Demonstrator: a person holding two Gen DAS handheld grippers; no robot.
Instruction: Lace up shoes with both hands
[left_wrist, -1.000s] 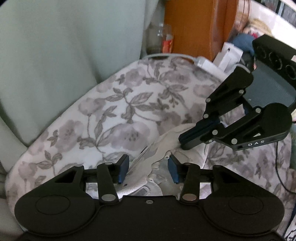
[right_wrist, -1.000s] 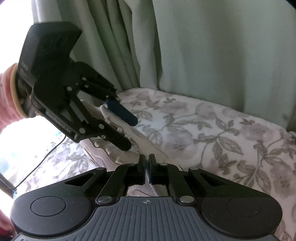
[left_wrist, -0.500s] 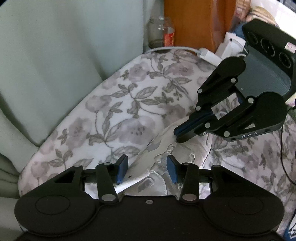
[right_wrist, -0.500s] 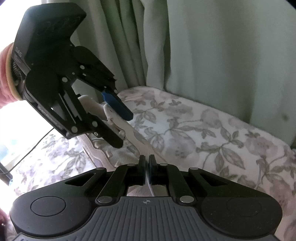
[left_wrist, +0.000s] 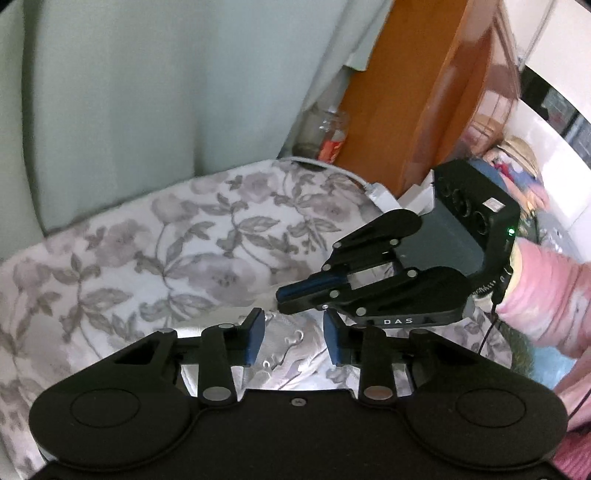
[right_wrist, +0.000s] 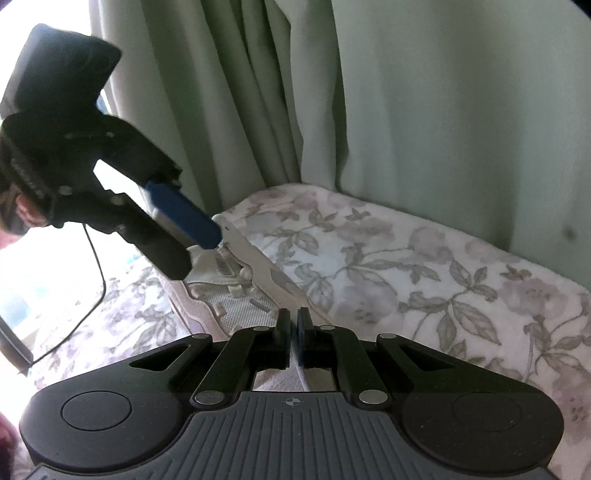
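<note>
Our left gripper (left_wrist: 293, 338) stands released, wide over the white mesh shoe (right_wrist: 236, 295) on the floral blanket (right_wrist: 388, 258). Our right gripper (right_wrist: 292, 334) is clenched on a thin white lace (right_wrist: 300, 369).

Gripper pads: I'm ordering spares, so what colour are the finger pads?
Blue, on black fingers; clearest in the left wrist view.

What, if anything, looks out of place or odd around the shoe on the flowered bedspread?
Mainly the shoe itself: it lies on a flowered bedspread, with its eyelets showing no lace across them. The right gripper is shut on a thin white lace; the left gripper is open above the shoe. Nothing looks spilled or damaged.
</note>
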